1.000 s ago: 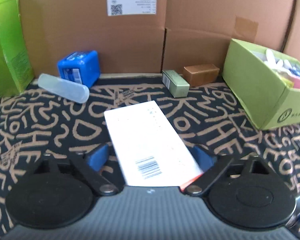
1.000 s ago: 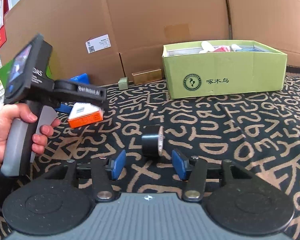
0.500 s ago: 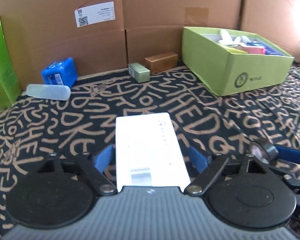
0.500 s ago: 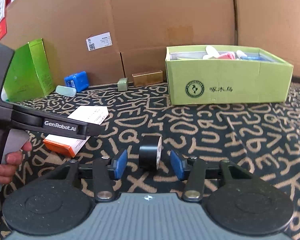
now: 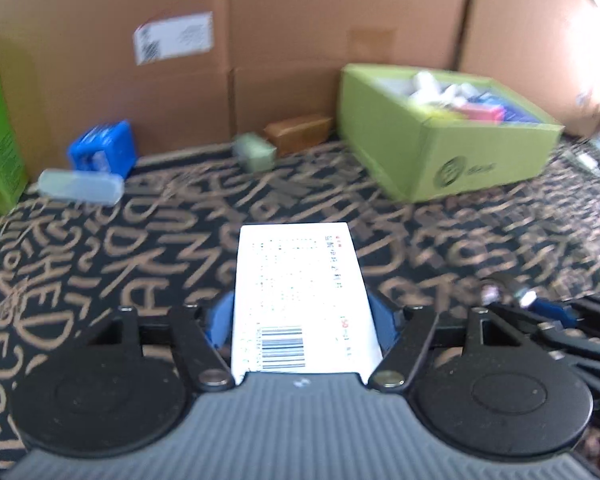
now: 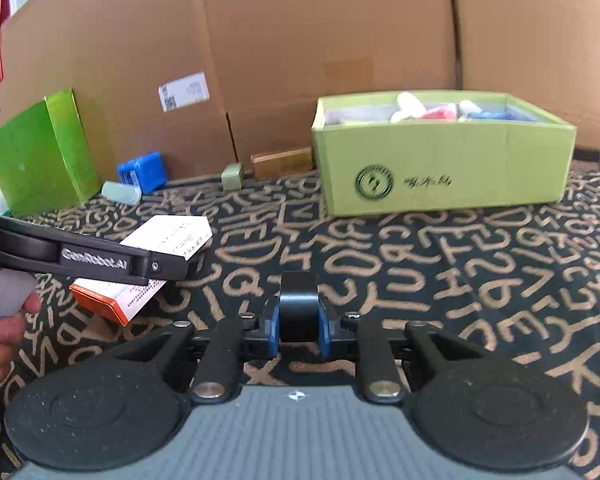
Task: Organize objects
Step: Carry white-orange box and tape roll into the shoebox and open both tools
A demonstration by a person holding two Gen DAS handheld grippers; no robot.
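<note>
A white box with a barcode and an orange side [image 5: 300, 272] lies lengthwise between the blue pads of my left gripper [image 5: 300, 312]. Its jaws are closing and both pads touch the box's long sides. In the right wrist view the same box [image 6: 168, 236] sits under the left gripper's black body [image 6: 100, 260], just above the patterned mat. My right gripper [image 6: 299, 328] is closing on a black tape roll [image 6: 299, 304], which stands on edge on the mat with both pads against its flat faces. The open light-green box [image 6: 440, 168] holding several items stands behind it.
Along the cardboard back wall sit a blue box [image 5: 104, 152], a clear plastic case [image 5: 80, 186], a small grey-green box [image 5: 256, 152] and a brown box [image 5: 300, 132]. A tall green box [image 6: 40, 152] stands at the left. A person's hand [image 6: 4, 336] grips the left handle.
The right jaws have come together onto the black roll. The left jaws have narrowed until the pads meet the white box, which now lies straight between them. The left view has swung right.
</note>
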